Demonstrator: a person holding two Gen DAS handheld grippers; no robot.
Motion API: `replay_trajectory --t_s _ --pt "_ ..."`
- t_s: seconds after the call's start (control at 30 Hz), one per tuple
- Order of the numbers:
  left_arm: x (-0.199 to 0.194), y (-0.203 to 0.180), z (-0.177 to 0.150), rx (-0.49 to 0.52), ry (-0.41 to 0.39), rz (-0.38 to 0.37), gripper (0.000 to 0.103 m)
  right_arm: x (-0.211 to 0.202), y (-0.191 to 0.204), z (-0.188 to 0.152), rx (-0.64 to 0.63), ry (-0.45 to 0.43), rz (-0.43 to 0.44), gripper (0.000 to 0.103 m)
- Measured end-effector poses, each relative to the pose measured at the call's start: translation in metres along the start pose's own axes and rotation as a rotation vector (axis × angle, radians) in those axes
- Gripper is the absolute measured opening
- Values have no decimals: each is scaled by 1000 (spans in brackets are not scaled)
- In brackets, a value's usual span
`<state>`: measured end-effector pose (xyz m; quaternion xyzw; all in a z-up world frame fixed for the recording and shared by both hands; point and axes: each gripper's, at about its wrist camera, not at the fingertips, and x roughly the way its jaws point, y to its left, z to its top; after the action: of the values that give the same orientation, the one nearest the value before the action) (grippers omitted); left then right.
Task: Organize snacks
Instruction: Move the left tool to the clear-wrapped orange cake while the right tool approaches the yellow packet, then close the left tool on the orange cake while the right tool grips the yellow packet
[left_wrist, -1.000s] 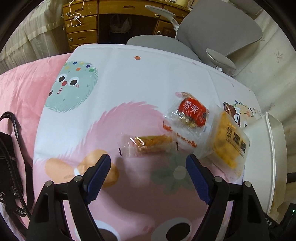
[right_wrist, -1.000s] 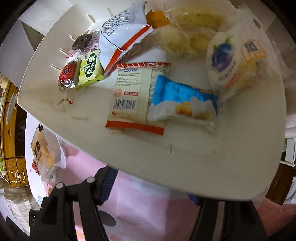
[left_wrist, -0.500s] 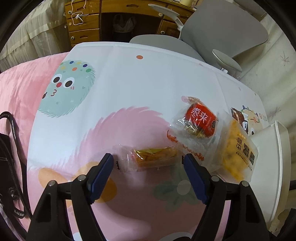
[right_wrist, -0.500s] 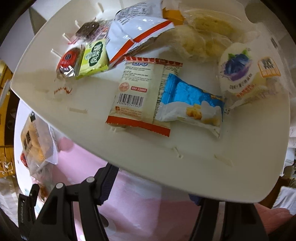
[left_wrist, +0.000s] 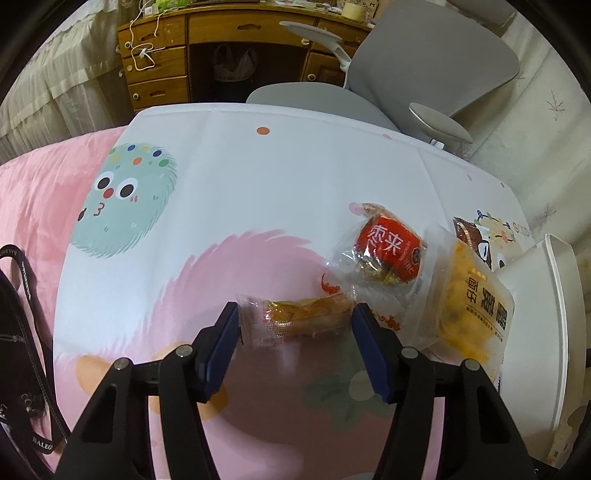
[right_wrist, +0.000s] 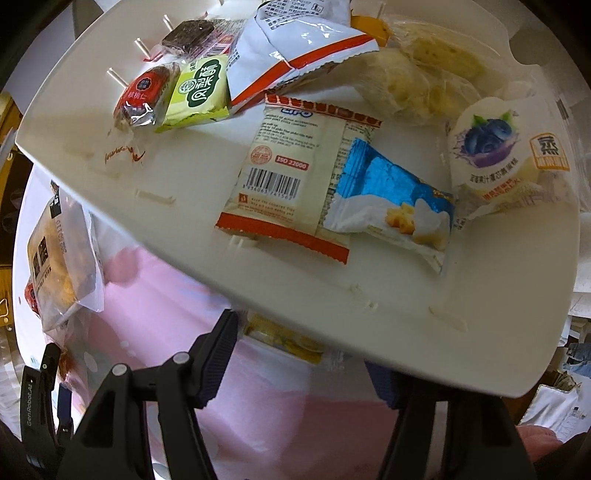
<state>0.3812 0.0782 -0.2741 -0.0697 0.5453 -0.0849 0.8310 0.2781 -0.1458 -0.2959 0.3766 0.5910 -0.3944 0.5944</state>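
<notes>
A small clear-wrapped orange snack (left_wrist: 295, 317) lies on the cartoon tablecloth (left_wrist: 258, 177). My left gripper (left_wrist: 295, 332) straddles it and its jaws are closing, the blue pads (left_wrist: 225, 332) just reaching the wrapper's ends. Right of it lie a red-labelled date snack (left_wrist: 388, 254) and a bag of yellow snack pieces (left_wrist: 472, 310), beside the white tray (left_wrist: 535, 332). My right gripper (right_wrist: 299, 365) points down at the tray's (right_wrist: 480, 314) near rim, jaws closing. A yellow packet (right_wrist: 284, 339) shows between its fingers, half hidden by the rim, which also hides the right fingertip. Several packets fill the tray.
A grey office chair (left_wrist: 424, 74) and a wooden desk (left_wrist: 159, 62) stand beyond the table's far edge. A pink blanket (left_wrist: 37, 184) and a black strap (left_wrist: 26, 280) lie at the left. The left gripper's black body (right_wrist: 40, 398) shows at the right view's lower left.
My left gripper's jaws have narrowed and moved in around the orange snack. In the right wrist view the tray has slid closer and a yellow packet has come into sight between the fingers.
</notes>
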Motion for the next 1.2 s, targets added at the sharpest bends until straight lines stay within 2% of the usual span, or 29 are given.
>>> replay_trajectory --t_s 0.07,0.2,0.37,0.47,0.7,0.73,0.8,0.9,1.2 --pt "0 -1 -1 8 -3 -2 56 -1 3 -1 -11 -1 0 57" --pt "-1 -3 -1 28 -17 -2 53 -3 8 -2 -30 4 2 55" --pt "-12 1 -1 41 -63 -17 38 -4 7 -1 -40 9 12 53" --pt "-12 3 0 39 -51 -29 38 -6 2 -1 -46 12 21 53" --pt "-9 9 5 -10 -5 -40 41 -9 -6 -9 -59 29 49 53" --pt "-9 10 5 -21 0 -39 43 -9 -7 -10 -62 29 55 53" --pt "-3 8 6 -39 39 -33 54 -9 -8 -13 -72 31 73 53" --pt "0 2 3 -36 47 -11 59 -9 -6 -18 -93 36 96 52" --pt "10 -10 9 -25 36 22 60 -11 -17 -24 -129 41 128 52"
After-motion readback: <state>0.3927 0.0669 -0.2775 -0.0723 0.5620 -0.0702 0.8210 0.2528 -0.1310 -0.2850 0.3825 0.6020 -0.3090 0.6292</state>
